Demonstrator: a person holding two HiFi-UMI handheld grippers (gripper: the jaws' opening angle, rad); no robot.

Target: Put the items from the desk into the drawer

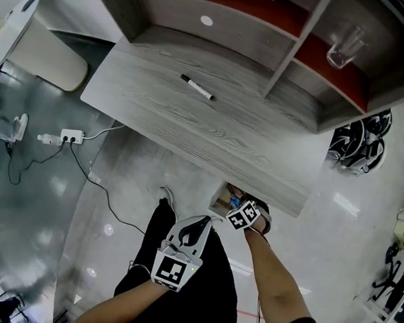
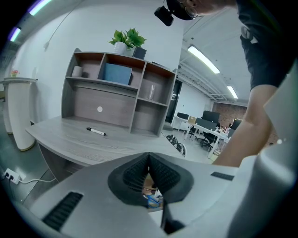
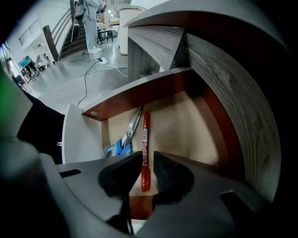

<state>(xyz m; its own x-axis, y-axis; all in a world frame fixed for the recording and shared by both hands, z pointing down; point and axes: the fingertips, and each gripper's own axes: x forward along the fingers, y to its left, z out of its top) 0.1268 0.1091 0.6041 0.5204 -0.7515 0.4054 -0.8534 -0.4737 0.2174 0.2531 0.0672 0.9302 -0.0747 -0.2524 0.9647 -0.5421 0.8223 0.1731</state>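
Right gripper (image 3: 148, 160) is being held open astride the red marker (image 3: 145, 135) in the drawer (image 3: 186, 125); left gripper (image 2: 149, 155) is being held closed.

A black-capped marker (image 1: 197, 87) lies flat on the grey wood-grain desk (image 1: 156, 130) - alone, near the middle and a little toward the shelf unit at the back. Under the desk's front edge the drawer (image 3: 186, 121) stands pulled open, with a pale floor and red-brown walls. Inside, a red marker (image 3: 145, 148) lies lengthwise. Just beside it lie scissors (image 3: 125, 139) - blue handles, metal blades closed, slightly angled to the marker.
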